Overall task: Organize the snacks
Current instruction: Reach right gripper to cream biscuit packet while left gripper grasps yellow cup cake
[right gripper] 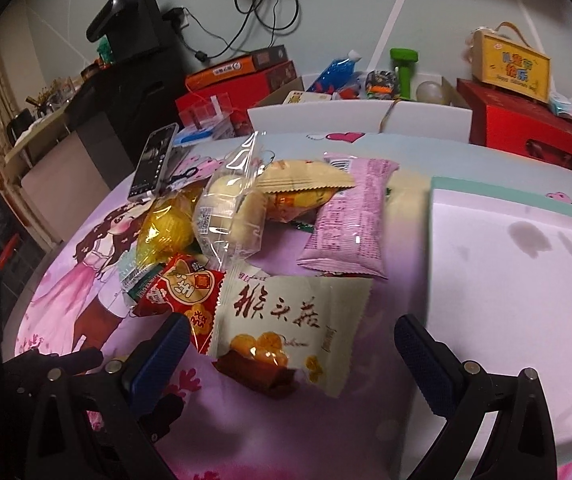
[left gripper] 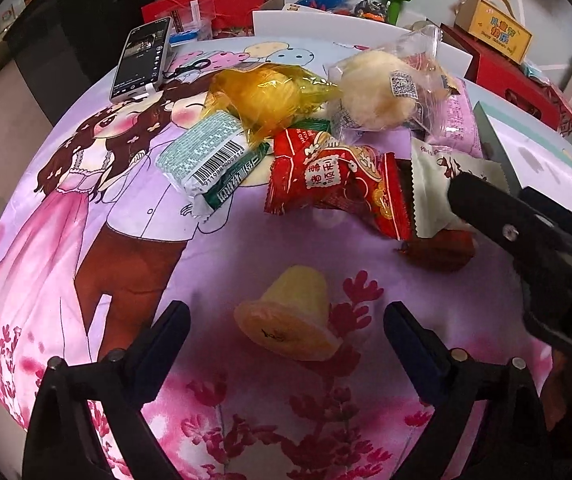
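A yellow jelly cup [left gripper: 286, 312] lies on its side on the pink cartoon tablecloth. My left gripper [left gripper: 286, 316] stands open around it, and neither pad touches it. Behind it is a pile of snacks: a red packet [left gripper: 326, 184], a green and white packet [left gripper: 210, 160], a yellow-wrapped sweet [left gripper: 266, 96], a pastry in a clear bag [left gripper: 374, 88] and a pink packet [right gripper: 350, 220]. My right gripper [right gripper: 290, 332] is open over a cream packet [right gripper: 286, 312] with dark red characters, and it enters the left wrist view from the right.
A white tray with a teal rim [right gripper: 506, 240] lies at the right of the pile. A phone [left gripper: 142, 60] leans at the back left. Red and orange boxes [right gripper: 526, 136], a yellow gift box and a green dumbbell crowd the floor beyond the table's far edge.
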Demonstrator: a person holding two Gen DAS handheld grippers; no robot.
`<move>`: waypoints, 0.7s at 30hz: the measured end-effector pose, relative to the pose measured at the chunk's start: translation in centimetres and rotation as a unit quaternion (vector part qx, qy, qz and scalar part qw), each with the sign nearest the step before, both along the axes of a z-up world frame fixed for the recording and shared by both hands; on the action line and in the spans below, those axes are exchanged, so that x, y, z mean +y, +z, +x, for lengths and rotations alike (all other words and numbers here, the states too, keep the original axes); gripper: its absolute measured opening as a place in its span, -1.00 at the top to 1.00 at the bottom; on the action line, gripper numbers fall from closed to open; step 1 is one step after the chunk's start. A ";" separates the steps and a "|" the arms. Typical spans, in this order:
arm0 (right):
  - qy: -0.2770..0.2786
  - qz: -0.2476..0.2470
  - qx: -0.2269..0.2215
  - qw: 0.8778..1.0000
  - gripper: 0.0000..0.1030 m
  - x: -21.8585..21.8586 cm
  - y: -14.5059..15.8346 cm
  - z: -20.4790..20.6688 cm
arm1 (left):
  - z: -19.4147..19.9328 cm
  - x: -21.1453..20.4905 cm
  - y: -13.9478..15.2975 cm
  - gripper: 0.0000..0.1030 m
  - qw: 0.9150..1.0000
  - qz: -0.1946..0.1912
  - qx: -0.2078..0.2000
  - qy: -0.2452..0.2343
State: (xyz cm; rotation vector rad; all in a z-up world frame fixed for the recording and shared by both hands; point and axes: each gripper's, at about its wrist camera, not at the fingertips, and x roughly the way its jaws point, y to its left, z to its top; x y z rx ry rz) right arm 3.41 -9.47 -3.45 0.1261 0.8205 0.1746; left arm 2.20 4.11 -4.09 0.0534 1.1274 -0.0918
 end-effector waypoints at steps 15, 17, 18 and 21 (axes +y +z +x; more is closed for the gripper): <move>0.000 0.006 0.027 1.000 -0.63 0.6 -1.8 1.6 | 0.1 0.0 -0.3 -0.14 1.000 -0.024 0.012 -0.013; 0.001 0.015 0.028 0.999 -0.46 0.4 -1.8 1.6 | 0.2 0.2 -0.2 0.03 1.000 -0.024 0.011 -0.008; 0.001 0.017 0.028 0.999 -0.42 0.4 -1.8 1.5 | 0.2 0.3 -0.2 0.06 1.000 -0.026 0.010 -0.006; -0.001 0.018 0.025 1.000 -0.38 0.3 -1.6 1.4 | 0.2 0.5 -0.2 0.07 0.999 -0.033 0.011 -0.003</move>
